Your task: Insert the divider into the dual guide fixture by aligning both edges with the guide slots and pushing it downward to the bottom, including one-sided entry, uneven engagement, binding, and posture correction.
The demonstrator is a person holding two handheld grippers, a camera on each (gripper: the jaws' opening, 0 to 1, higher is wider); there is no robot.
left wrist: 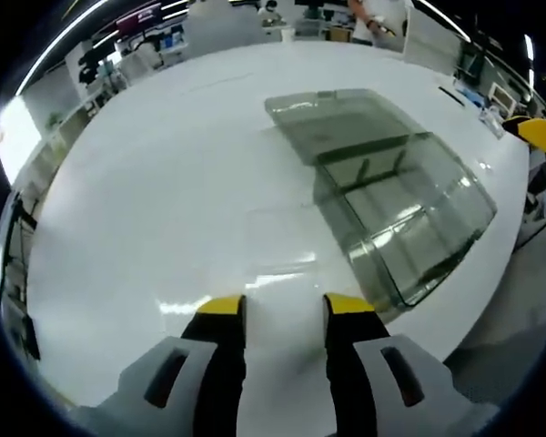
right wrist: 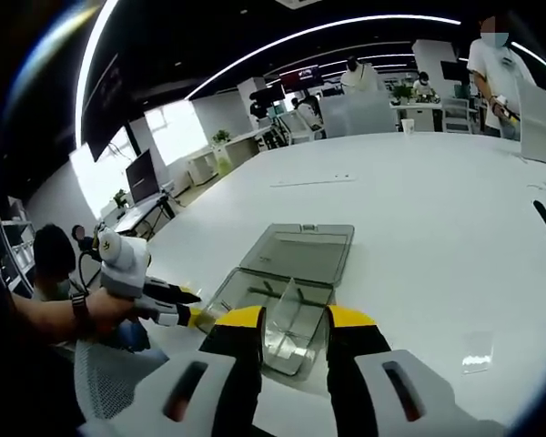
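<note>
Yellow-tipped, the left gripper (left wrist: 284, 309) hovers with jaws spread and empty above the white table (left wrist: 164, 200), the flat clear divider (left wrist: 280, 238) just ahead, left of the clear fixture box (left wrist: 400, 205). Square up before pinching it. Right gripper (right wrist: 294, 319), jaws apart, hangs over the fixture box (right wrist: 282, 305).

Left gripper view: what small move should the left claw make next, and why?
Probably ease the left claw forward and down toward the clear flat divider. The claw is open and holds nothing, the divider lies flat on the white table just ahead of its tips, and the smoky box beside it stands with its lid open.
</note>
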